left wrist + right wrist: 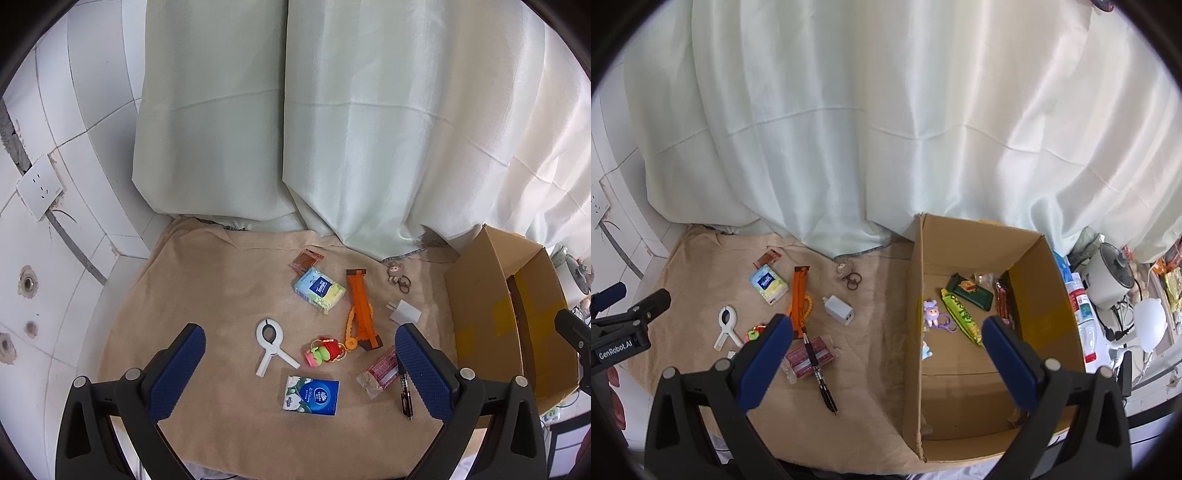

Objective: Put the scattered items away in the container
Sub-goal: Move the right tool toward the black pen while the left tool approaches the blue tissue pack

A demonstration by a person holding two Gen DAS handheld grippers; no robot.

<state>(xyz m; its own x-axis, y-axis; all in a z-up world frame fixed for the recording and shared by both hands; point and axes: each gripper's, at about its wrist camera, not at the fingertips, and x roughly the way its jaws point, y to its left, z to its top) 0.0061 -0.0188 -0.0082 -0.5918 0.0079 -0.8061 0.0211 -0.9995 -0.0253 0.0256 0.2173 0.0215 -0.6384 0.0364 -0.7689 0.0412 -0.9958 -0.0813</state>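
At the bottom of the left wrist view the left gripper (300, 373) hangs above the beige cloth (207, 295), its blue-padded fingers spread wide and empty. Lowest in the frame between them lies a blue tissue pack (311, 396); just above it sit a white clamp (272, 346) at centre left and a red and green toy keychain (325, 350) at centre. By the right finger a black pen (404, 389) lies across a red snack bar (380, 371).

The right gripper (886, 360) is likewise released and holds nothing, poised high over the near wall of the cardboard box (912, 332), which fills the lower right of its view. Inside already rest a green snack packet (962, 317), a dark packet (971, 291) and a purple doll keychain (932, 314).

Judged from this, a fresh pick is in hand, with many items left. The nearest items suit the left gripper best; it should drop straight down, straddle one thing only, and close across the narrow side so that neighbours are not dragged. The pen on the bar calls for care, since lifting either may roll the other.

Farther up the frame lie an orange cutter (360, 306), a white charger (404, 313), a Tempo tissue pack (319, 290), a small brown keyring (399, 277) and a brown packet (306, 260), all well apart from the box at right. A pale curtain (332, 129) hangs behind.
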